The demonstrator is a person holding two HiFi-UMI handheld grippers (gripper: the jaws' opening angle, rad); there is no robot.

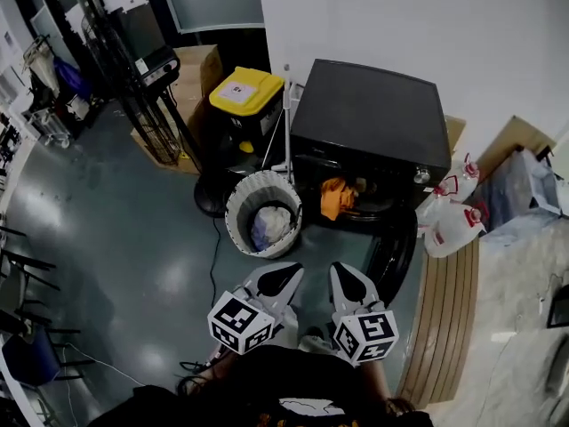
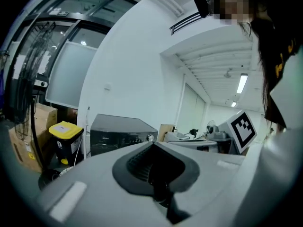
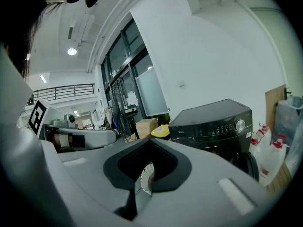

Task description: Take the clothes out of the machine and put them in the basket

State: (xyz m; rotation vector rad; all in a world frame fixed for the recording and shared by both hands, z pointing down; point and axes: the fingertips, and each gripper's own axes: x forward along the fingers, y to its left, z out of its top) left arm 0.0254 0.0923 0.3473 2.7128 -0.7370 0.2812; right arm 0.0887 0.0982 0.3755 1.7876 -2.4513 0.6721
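While both grippers sit at bottom centre, left gripper & right gripper w/ jaws pressed together on nothing, you're between loads. Basket, mid-frame, already has pale clothes inside. Orange clothes hang at the machine opening, just right of the basket, so there's more to pull out, prob. several grabs.

One overhead, two low, toward machine

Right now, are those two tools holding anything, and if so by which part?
Nothing is held. The left tool and the right tool are both shut and empty; the orange garment sits untouched in the mouth of the machine.
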